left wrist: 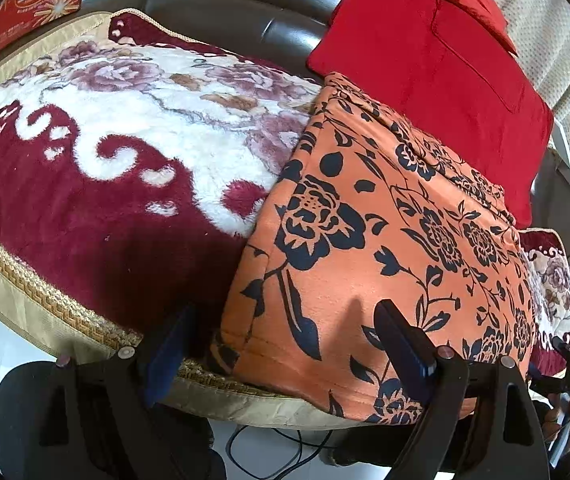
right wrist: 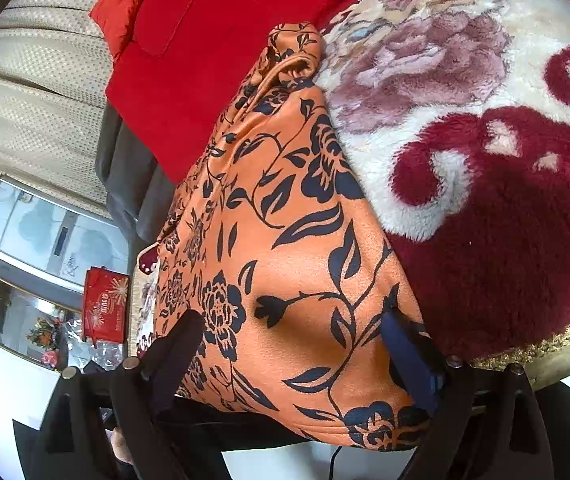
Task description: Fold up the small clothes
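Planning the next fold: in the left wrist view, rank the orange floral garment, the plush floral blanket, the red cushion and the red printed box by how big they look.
1. plush floral blanket and orange floral garment: alike, the garment being nearer the camera
2. red cushion
3. red printed box, cut off at the edge

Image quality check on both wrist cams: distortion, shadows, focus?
Left wrist: strong fisheye bending with black corners; gripper shadow falls on the orange floral garment and the plush blanket; fabric looks sharp. Right wrist: same barrel warp; soft shadow on the garment between the fingers; bright daylight on the curtain, slightly washed out.
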`<state>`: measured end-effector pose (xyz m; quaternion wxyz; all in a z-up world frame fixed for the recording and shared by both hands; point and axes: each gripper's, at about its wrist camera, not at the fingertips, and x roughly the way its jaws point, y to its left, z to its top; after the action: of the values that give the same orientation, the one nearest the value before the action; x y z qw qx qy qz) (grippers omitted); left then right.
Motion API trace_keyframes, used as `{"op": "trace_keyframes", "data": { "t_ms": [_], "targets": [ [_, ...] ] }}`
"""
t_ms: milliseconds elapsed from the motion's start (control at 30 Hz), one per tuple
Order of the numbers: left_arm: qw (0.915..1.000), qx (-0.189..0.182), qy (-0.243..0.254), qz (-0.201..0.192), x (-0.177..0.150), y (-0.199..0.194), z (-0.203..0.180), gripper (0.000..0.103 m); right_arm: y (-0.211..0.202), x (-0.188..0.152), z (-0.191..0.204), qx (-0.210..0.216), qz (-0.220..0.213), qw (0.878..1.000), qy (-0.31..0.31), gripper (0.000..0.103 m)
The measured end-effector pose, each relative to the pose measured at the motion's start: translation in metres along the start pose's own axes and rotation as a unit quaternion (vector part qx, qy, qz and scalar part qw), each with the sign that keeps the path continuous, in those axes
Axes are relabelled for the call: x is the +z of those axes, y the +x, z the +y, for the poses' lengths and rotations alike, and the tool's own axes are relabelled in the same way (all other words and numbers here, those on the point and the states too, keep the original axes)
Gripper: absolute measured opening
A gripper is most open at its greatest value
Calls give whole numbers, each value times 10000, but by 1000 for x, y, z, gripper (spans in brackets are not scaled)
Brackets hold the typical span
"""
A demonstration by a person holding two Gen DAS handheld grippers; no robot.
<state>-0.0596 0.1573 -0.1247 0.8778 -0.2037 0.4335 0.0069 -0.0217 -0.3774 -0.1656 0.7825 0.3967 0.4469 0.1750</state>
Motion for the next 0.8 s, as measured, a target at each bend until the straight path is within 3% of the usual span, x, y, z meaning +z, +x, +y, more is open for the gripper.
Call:
{"op": "trace_keyframes", "data": {
  "t_ms": [233, 467, 800],
  "targets": [
    [9999, 31, 69, -130, -6, -17, 6, 90, -18, 1, -6, 232, 24, 9997, 53, 92],
    [9994, 55, 310, -115, -4, -20, -1, 90, -36, 4, -13, -182, 90, 9997, -99, 92],
    [9980, 137, 613, -21, -2, -9, -18, 90, -25, -3, -12, -127, 303, 9993, -152, 92]
  ]
}}
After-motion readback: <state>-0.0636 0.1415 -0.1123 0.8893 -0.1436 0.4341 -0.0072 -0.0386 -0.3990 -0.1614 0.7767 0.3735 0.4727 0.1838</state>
